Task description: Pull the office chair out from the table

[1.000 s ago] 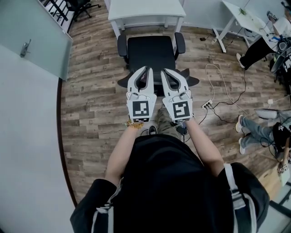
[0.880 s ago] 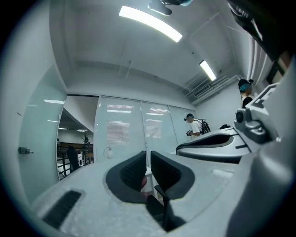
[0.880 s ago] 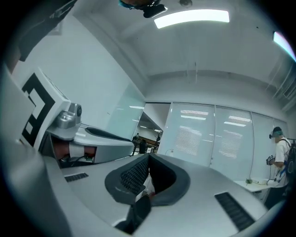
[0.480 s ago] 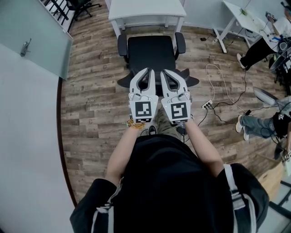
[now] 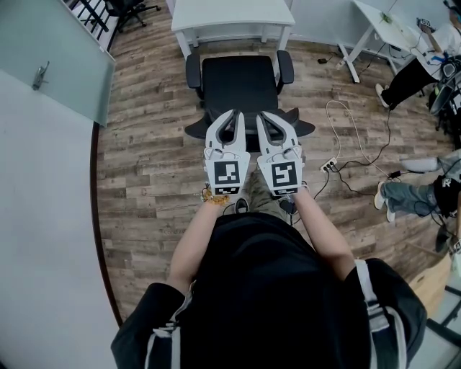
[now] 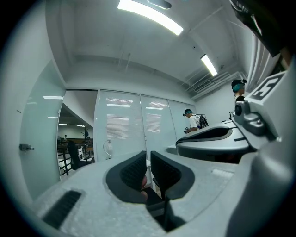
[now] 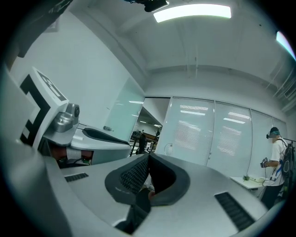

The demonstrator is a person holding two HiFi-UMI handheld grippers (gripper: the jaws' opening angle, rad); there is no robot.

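Your left gripper and right gripper are pressed shut, empty, above the office chair; tug like that and they'll likely slip off.

Black office chair, tucked at white table

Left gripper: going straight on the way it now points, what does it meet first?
Most likely the office chair, whose near edge lies at the tips of the left gripper. Height is unclear: its own view shows only a glass wall ahead, so it may pass above.
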